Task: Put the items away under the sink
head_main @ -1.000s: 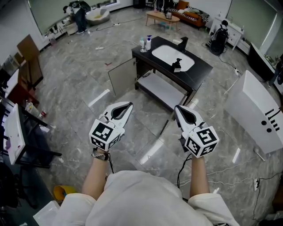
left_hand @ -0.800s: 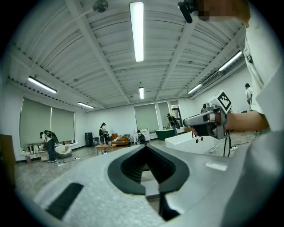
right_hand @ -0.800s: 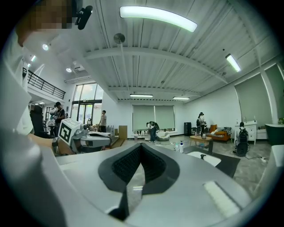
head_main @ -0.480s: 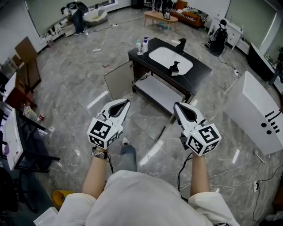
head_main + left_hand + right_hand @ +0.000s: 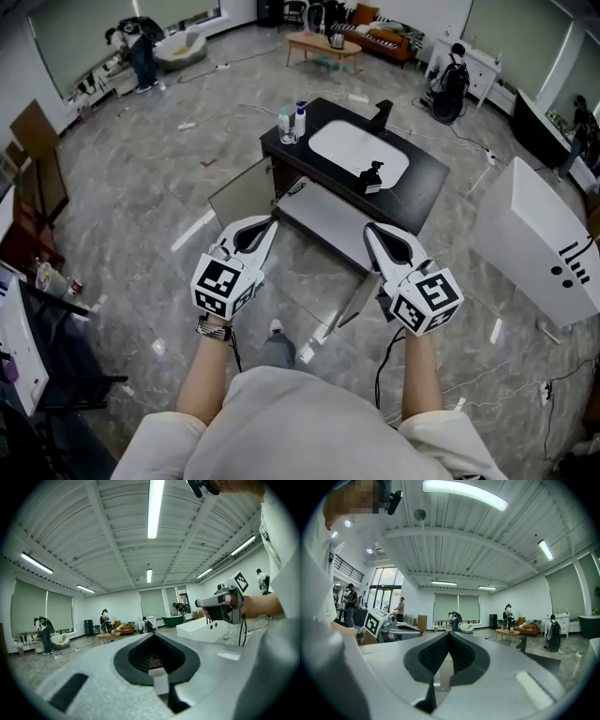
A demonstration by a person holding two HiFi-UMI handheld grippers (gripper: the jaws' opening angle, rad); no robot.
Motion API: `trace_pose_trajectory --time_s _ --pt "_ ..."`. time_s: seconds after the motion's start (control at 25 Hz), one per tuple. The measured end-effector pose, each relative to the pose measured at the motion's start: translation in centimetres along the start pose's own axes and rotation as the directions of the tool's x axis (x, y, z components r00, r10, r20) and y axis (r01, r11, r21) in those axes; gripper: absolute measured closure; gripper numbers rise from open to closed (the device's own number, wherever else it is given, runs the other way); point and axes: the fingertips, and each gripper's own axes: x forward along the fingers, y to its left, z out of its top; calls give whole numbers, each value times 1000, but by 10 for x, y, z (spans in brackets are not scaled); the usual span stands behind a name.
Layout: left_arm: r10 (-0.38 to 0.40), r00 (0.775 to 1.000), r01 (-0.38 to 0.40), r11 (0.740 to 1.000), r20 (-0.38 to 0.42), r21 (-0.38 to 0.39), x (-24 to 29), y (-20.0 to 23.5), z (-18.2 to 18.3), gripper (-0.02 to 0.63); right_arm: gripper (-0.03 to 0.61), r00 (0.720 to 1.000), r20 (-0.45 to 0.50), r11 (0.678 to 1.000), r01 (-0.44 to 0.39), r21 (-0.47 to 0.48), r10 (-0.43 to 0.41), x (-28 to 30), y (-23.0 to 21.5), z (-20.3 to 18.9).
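A black sink cabinet (image 5: 427,183) with a white basin (image 5: 352,150) stands ahead on the marble floor. Two bottles (image 5: 292,120) sit on its left corner, and a black dispenser (image 5: 374,176) stands at the basin's front. A black faucet (image 5: 382,111) rises at the back. Both cabinet doors (image 5: 242,192) hang open over a white shelf (image 5: 328,220). My left gripper (image 5: 271,223) and right gripper (image 5: 368,229) are held side by side short of the cabinet, both shut and empty. The jaws meet at the tips in the left gripper view (image 5: 152,634) and in the right gripper view (image 5: 448,633).
A large white box (image 5: 539,244) stands at the right. A low wooden table (image 5: 319,42) and a person (image 5: 141,47) are far behind the sink. Dark furniture (image 5: 37,178) lines the left edge. Cables (image 5: 469,380) trail on the floor at the right.
The sink cabinet has come nearer and lower in the head view as the person walks toward it. Both grippers stay shut and level in front.
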Motion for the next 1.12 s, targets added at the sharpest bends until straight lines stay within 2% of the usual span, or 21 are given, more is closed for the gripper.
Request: trace_pose_trajectory --time_s 0.12,0.32,0.68,0.92,1.12 --pt "-32 999 31 999 -13 -18 27 37 -7 614 571 1000 -24 999 8 35 -7 37 -15 -5" --pt "-88 996 88 996 -7 -33 70 85 -14 614 571 997 -70 999 37 15 -36 86 -39 -9" --pt "-132 991 131 990 -13 -60 123 164 -34 614 571 990 -94 992 110 55 -105 172 -83 -21" --pt "-166 986 164 985 -28 -58 151 198 -48 614 571 980 -87 982 184 46 -179 204 -108 -28" --pt "-176 983 173 983 -52 -62 167 213 -57 614 571 974 -100 978 206 35 -202 220 -115 -30"
